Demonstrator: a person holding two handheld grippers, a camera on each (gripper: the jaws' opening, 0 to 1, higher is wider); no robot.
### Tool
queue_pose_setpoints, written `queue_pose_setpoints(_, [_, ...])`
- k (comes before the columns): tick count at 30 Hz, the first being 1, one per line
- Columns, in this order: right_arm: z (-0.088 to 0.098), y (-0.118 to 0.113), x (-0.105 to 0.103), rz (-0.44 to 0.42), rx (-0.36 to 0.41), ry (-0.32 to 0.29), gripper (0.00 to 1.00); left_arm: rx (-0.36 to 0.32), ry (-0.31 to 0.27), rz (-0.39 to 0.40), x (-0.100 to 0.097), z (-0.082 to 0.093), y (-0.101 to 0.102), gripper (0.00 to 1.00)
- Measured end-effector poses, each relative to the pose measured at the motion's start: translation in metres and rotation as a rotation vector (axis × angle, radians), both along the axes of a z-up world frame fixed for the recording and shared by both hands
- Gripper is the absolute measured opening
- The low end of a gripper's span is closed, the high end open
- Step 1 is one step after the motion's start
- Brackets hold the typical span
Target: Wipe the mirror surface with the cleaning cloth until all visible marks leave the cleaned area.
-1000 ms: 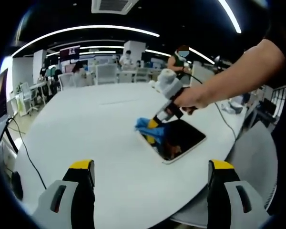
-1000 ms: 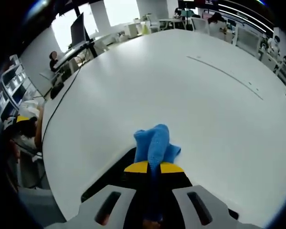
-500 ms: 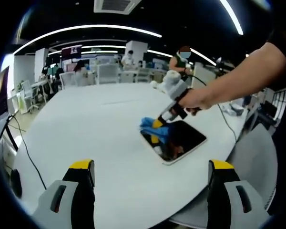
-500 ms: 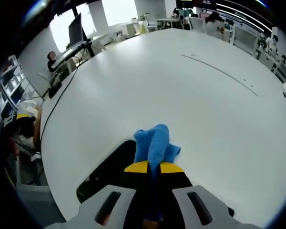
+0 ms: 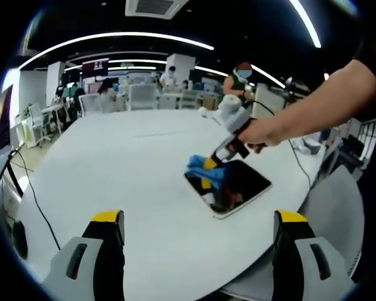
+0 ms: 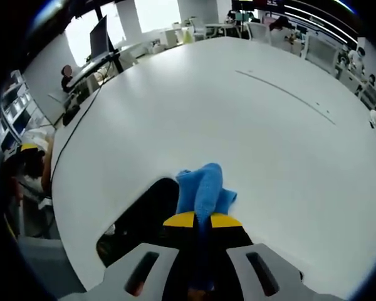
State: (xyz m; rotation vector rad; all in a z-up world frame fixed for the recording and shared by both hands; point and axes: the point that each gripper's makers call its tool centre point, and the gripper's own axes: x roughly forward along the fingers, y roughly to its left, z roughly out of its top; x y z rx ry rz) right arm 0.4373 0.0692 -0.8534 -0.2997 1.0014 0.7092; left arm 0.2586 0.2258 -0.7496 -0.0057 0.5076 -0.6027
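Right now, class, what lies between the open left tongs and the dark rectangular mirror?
Only bare white table, seen in the left gripper view.

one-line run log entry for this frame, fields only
phase: wiping | right tongs: shut on blue cloth, pressed at mirror edge | left tongs: open, holding nothing, above white table

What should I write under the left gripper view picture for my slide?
Right hand-held gripper presses a blue cloth onto the mirror lying on a white table.
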Motion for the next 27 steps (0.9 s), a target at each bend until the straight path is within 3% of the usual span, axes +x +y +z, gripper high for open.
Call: queue_pose_setpoints(27, [0.001,-0.004,-0.03,-0.018,0.001,-0.027,0.01,-0.01,-0.002,0.004,0.0,0.003,-0.003,0.99])
